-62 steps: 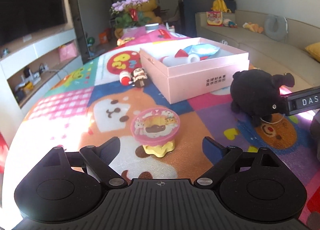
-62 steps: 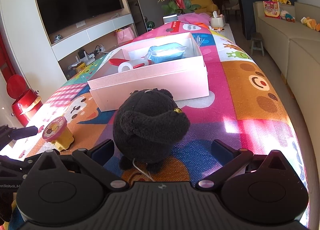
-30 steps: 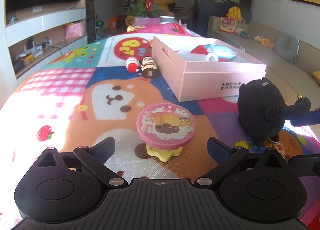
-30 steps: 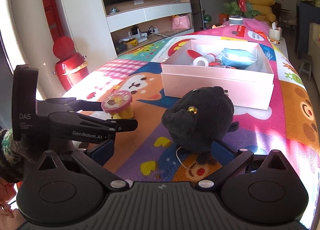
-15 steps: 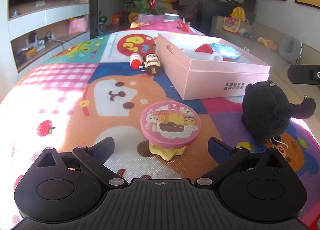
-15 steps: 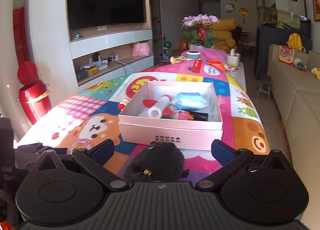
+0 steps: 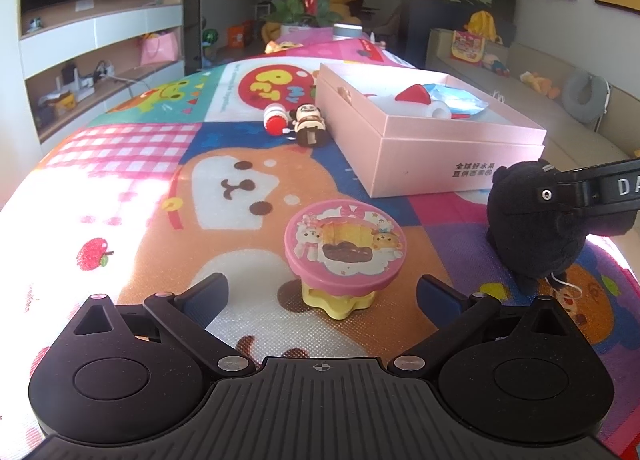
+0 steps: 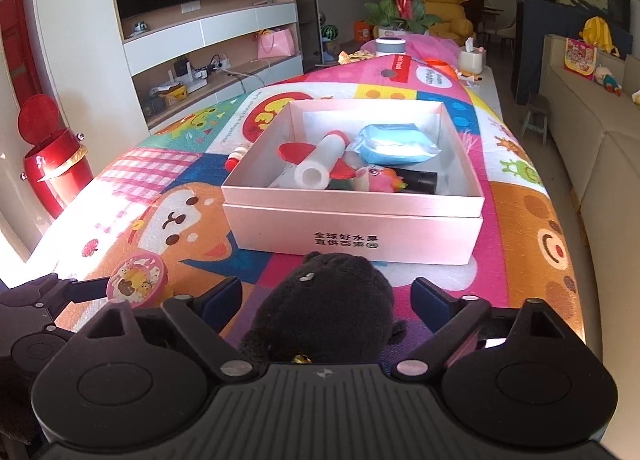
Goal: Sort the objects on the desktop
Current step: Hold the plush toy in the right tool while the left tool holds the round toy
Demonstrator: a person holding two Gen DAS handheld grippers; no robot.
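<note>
A black plush toy (image 8: 328, 308) sits on the colourful mat in front of the pink box (image 8: 352, 228). My right gripper (image 8: 328, 298) straddles it, jaws closing, with a small gap still on each side of the plush. In the left wrist view the plush (image 7: 536, 220) is at the right, with one of the right gripper's fingers (image 7: 580, 190) across its top. My left gripper (image 7: 322, 294) is open just short of a pink-lidded toy on a yellow base (image 7: 346, 244). The box holds a white tube (image 8: 320, 164), a blue pack (image 8: 396, 144) and other small items.
A red-capped toy (image 7: 276, 120) and a small brown figure (image 7: 308, 126) lie next to the box's left side (image 7: 424, 140). A red bin (image 8: 48, 164) stands left of the table and a sofa (image 8: 600, 140) runs along the right. Flowers (image 8: 400, 0) stand at the far end.
My right gripper swung round behind the plush to face the box, came down over it, and its jaws narrowed. The left gripper and the pink-lidded toy stayed put.
</note>
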